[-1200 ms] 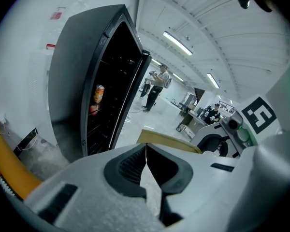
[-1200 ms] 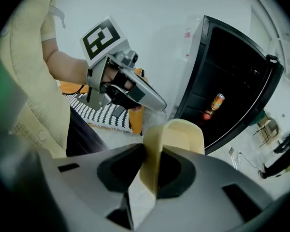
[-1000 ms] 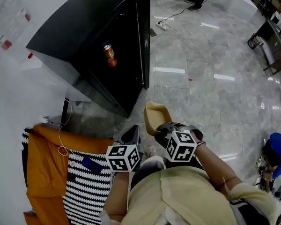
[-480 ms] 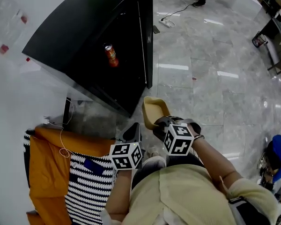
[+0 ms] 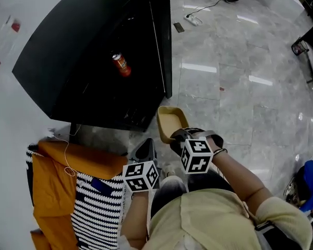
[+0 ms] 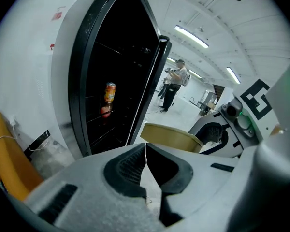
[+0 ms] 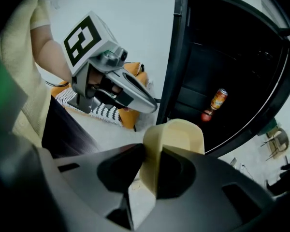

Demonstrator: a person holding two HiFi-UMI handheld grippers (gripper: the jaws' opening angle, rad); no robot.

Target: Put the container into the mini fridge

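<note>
Glossy grey tile floor [image 5: 235,103]. A black mini fridge [image 5: 68,61] stands on it with its door open. Inside, a fridge shelf [image 6: 120,109] carries one can [image 5: 121,64]. A white power strip [image 5: 194,20] and its cable [image 5: 214,7] lie on the floor beyond the fridge. An orange cushion [image 5: 57,181] and striped fabric [image 5: 94,212] are at lower left; their support is unclear.
</note>
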